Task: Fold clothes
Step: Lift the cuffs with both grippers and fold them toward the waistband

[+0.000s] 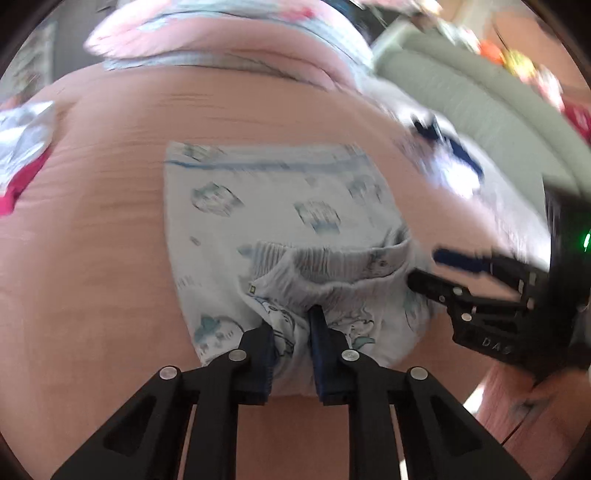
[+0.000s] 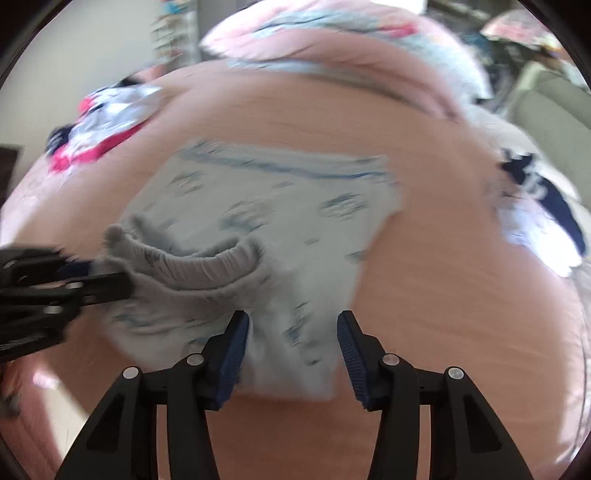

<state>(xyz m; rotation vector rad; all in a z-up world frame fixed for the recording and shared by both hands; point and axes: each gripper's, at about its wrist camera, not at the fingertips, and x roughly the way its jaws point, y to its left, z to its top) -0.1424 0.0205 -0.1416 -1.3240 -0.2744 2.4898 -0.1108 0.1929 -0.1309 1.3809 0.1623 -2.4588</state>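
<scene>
A small white garment with blue prints (image 1: 280,221) lies on the pink bedsheet (image 1: 92,240), its ribbed waistband (image 1: 332,266) bunched toward me. My left gripper (image 1: 291,325) is shut on the garment's near edge by the waistband. My right gripper (image 1: 424,266) comes in from the right, jaws apart beside the waistband. In the right wrist view the garment (image 2: 295,236) lies under my right gripper (image 2: 291,328), which is open over its near edge. The left gripper (image 2: 92,280) shows at the left, pinching the waistband (image 2: 192,266).
A white and pink garment (image 1: 22,155) lies at the left of the bed, also seen in the right wrist view (image 2: 107,122). A white and navy garment (image 1: 454,155) lies at the right. A pink pillow (image 1: 221,33) sits at the back. A grey sofa (image 1: 480,92) stands beyond.
</scene>
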